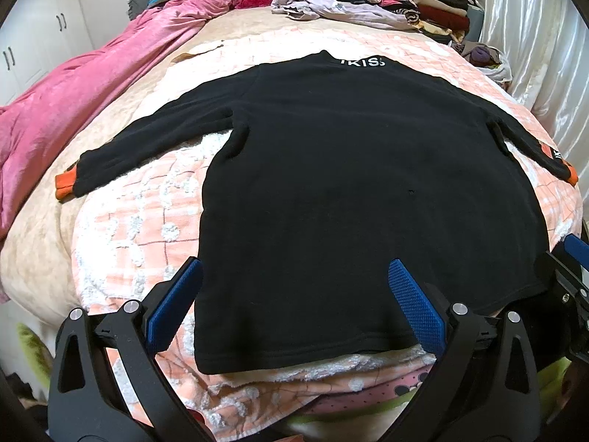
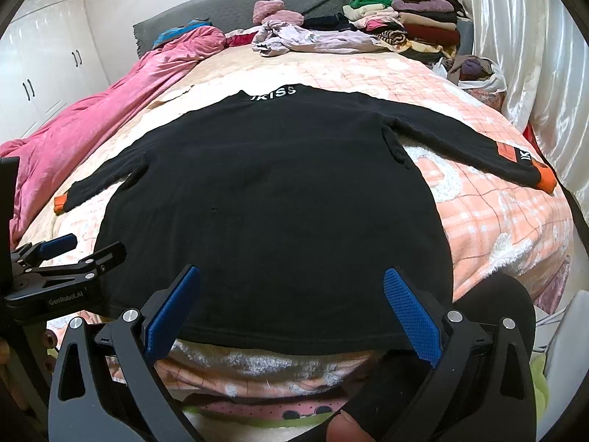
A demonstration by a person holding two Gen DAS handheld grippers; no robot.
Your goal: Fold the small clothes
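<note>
A small black long-sleeved top (image 1: 331,169) (image 2: 272,199) lies flat and spread out on the bed, collar far, hem near, both sleeves out sideways with orange cuffs (image 1: 65,184) (image 2: 545,178). White letters mark the collar (image 1: 362,62). My left gripper (image 1: 294,272) is open above the hem's left part, nothing between its blue pads (image 1: 412,302). My right gripper (image 2: 291,280) is open too, over the hem's right part, blue pads (image 2: 408,313) apart. The left gripper (image 2: 62,254) also shows at the left edge of the right wrist view.
A peach checked blanket (image 1: 140,213) covers the bed. A pink quilt (image 1: 73,92) is bunched along the left side. Loose and stacked clothes (image 1: 416,3) sit at the far end by the grey headboard (image 2: 235,3). White curtains (image 2: 522,48) hang at the right. A thumb (image 2: 346,427) shows below.
</note>
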